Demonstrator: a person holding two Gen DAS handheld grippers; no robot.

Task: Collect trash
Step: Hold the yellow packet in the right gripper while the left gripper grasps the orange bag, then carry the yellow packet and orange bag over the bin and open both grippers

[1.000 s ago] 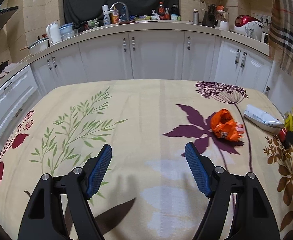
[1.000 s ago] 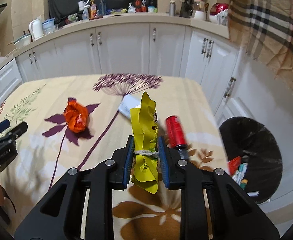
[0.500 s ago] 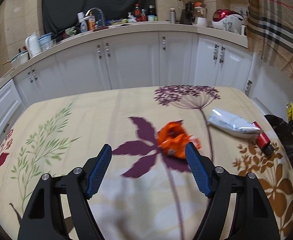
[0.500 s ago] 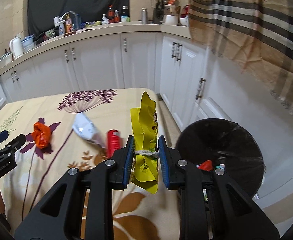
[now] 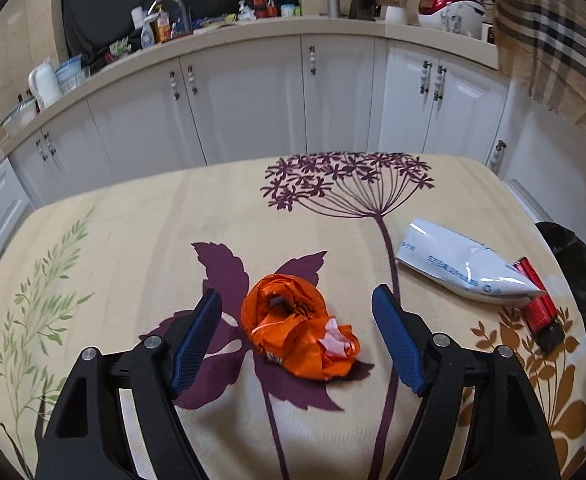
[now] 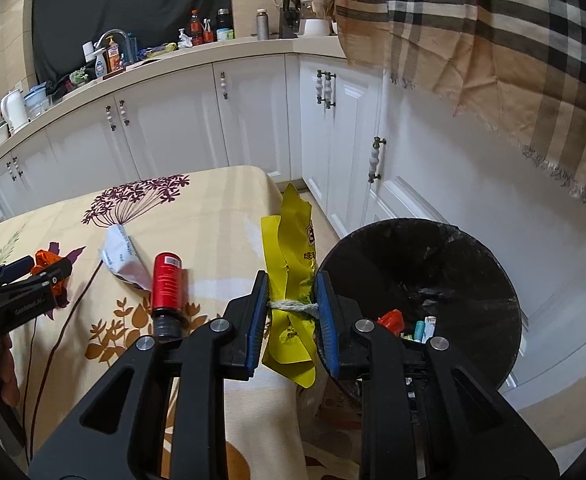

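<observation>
two claws: left gripper (image 5: 297, 320) spread wide around the orange wrapper (image 5: 299, 338), right gripper (image 6: 291, 308) clamped on the yellow wrapper (image 6: 293, 256) beside the bin (image 6: 445, 264).

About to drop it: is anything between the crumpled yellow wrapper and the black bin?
Nothing visible. The right gripper grips the crumpled yellow wrapper beside the black bin, whose open mouth is uncovered.
</observation>
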